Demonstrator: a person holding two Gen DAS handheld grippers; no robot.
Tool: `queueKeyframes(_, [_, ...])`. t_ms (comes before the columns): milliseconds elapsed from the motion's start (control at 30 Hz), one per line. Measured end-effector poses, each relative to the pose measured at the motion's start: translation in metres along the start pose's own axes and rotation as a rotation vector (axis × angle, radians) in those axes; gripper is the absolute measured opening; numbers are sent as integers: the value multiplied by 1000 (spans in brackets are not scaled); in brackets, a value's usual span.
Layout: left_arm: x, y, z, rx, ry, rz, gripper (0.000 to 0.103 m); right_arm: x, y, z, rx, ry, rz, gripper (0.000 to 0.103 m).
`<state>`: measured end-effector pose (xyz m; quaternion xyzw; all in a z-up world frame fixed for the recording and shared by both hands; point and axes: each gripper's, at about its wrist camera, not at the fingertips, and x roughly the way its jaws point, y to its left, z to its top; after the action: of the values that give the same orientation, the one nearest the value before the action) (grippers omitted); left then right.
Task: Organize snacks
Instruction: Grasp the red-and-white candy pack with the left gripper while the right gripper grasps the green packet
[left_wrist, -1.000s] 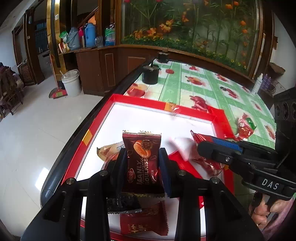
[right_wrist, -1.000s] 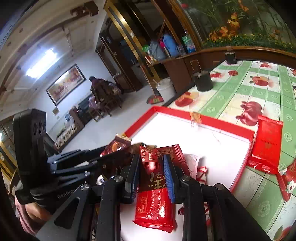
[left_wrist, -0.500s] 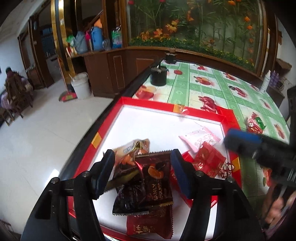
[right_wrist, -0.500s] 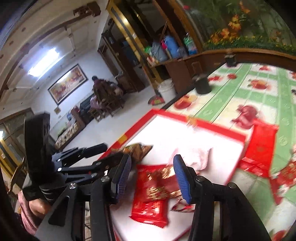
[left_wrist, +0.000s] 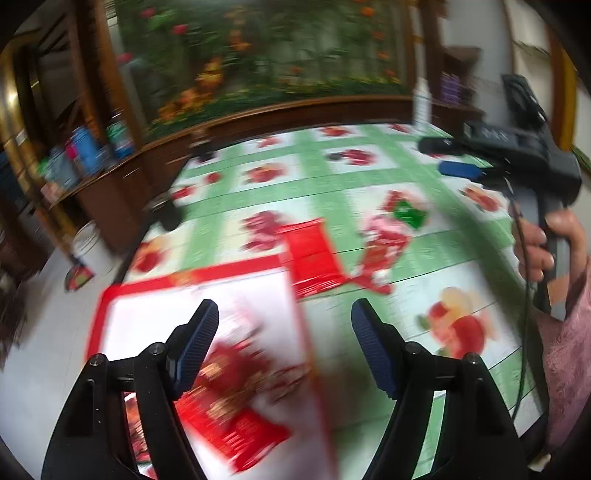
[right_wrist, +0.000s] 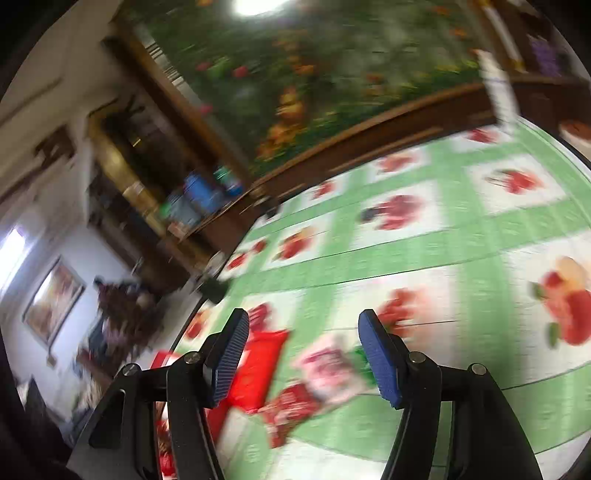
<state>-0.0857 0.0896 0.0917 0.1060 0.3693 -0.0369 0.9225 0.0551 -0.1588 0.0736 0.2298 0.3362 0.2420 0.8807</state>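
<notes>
The left gripper has just been opening, and its two blue ribbed pads stand wide apart with nothing pinched between them. Under it sits a flat white tray with a bright red rim, and a heap of shiny red and brown snack packets lies loose inside, near the corner close to the gripper. The packets look crinkly and thin, but they are too blurry to read. The right gripper has just been opening too; its pads are spread and hold nothing. Below it, on the counter, lie a flat red packet, a pink and white packet and a dark red one, all just beside the tray's edge. The counter wears a smooth cloth of green and white squares with red fruit pictures. In the left view, a hand in a pink sleeve grips the black handle of the right gripper, out over the cloth.
</notes>
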Motion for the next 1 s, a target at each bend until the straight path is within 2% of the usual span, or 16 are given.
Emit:
queueKeyframes(133, [33,-38,19,102,40,-37,74,3,-35,7,116,37,-66,65])
queueKeyframes(367, [100,-66,35,192,160,-109,74,18,-47,7,149,99,-103,65])
queueKeyframes(533, [119,-78,42,227,193,-174,74,24,-49,4,158,111,-97,64])
queueKeyframes(600, [122,-83,44,238,191,-192,68,29,-48,4,158,122,-96,64])
queueKeyframes(667, [126,-85,45,234,205,-208,44,34,-47,3,153,133,-94,64])
queueKeyframes(733, [128,-83,45,212,217,-222,38,39,-46,2,142,146,-102,64])
queueKeyframes(1000, [118,-77,36,114,224,-276,35,59,-41,-6,88,188,-145,64])
